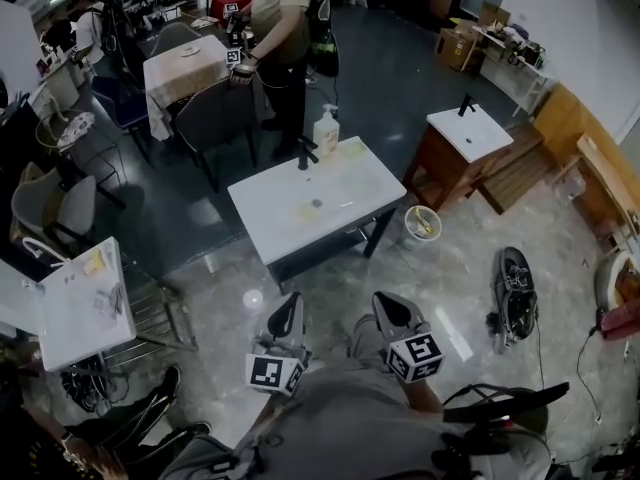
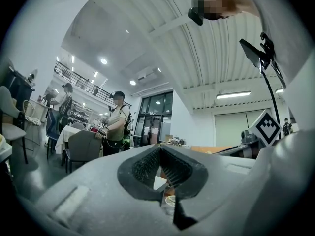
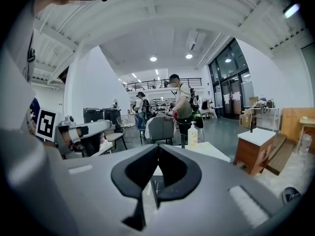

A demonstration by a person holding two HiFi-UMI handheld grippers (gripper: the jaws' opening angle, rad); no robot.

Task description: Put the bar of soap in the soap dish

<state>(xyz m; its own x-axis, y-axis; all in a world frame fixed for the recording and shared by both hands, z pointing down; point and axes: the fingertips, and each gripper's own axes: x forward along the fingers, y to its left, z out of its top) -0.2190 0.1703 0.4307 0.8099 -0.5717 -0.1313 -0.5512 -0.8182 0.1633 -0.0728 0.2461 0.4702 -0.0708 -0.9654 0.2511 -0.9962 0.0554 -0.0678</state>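
Floor (image 1: 325,276) separates sink counter (image 1: 275,218) from left hand-held gripper (image 1: 290,308) and right hand-held gripper (image 1: 386,304), both closed, empty

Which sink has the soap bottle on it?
The middle sink: a pump bottle stands beside its black faucet. The wooden-based sink shows only a faucet.

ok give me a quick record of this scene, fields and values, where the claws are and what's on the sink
setting: large indoor hall
main surface: white sink top, ahead of both claws
on it: black faucet, pump bottle, yellowish item at the back right corner, too small to identify
left claw: shut, empty, short of the sink top
right claw: shut, empty, beside the left claw
soap bar: not made out
also in view: second sink, another person further back
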